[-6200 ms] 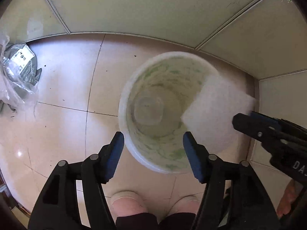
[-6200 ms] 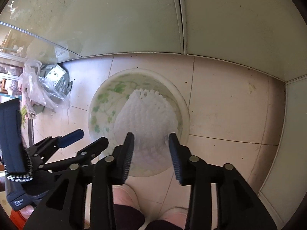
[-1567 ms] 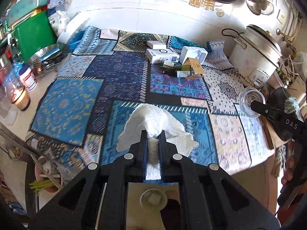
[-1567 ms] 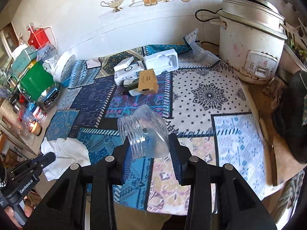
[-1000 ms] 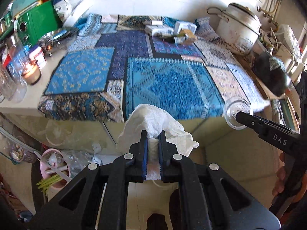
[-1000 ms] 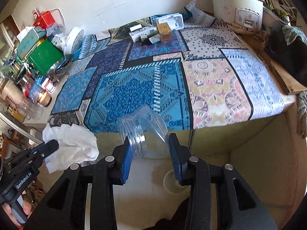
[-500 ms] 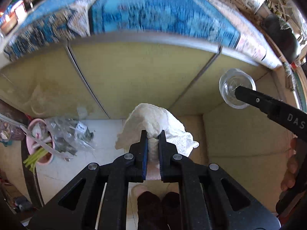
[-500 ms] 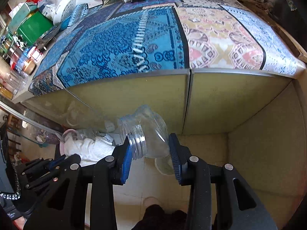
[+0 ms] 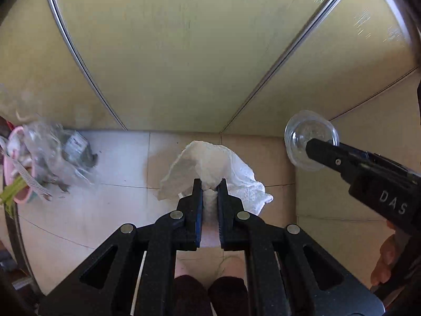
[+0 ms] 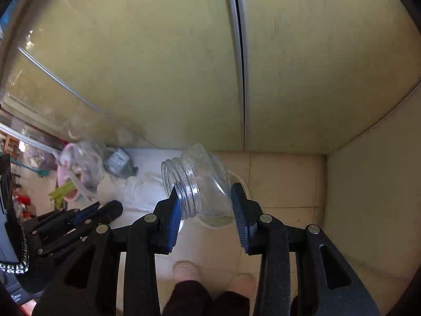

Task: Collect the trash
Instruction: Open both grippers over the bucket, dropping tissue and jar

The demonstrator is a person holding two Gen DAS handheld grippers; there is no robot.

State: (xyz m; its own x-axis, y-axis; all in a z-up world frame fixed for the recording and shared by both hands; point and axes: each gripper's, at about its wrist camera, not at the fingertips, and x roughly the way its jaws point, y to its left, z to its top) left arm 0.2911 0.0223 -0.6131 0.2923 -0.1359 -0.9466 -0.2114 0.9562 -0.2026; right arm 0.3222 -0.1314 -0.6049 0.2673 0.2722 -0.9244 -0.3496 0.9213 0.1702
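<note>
Trash is in our jaws: left gripper (image 9: 209, 184) clamps tissue (image 9: 215, 163), right gripper (image 10: 206, 202) grips jar (image 10: 200, 181); binning remains.

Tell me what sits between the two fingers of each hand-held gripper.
Left wrist view: crumpled white tissue pinched in the left hand-held gripper. Right wrist view: clear plastic jar, lying sideways, clamped in the right hand-held gripper.

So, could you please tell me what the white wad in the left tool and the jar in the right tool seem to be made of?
The white wad looks like soft tissue paper: matte, crumpled, with a fine embossed dimple pattern. The jar looks like clear plastic, glossy and see-through, with a molded threaded neck; glass cannot be ruled out from the look alone. The left tool pinches the wad, and the right tool grips the jar.
</note>
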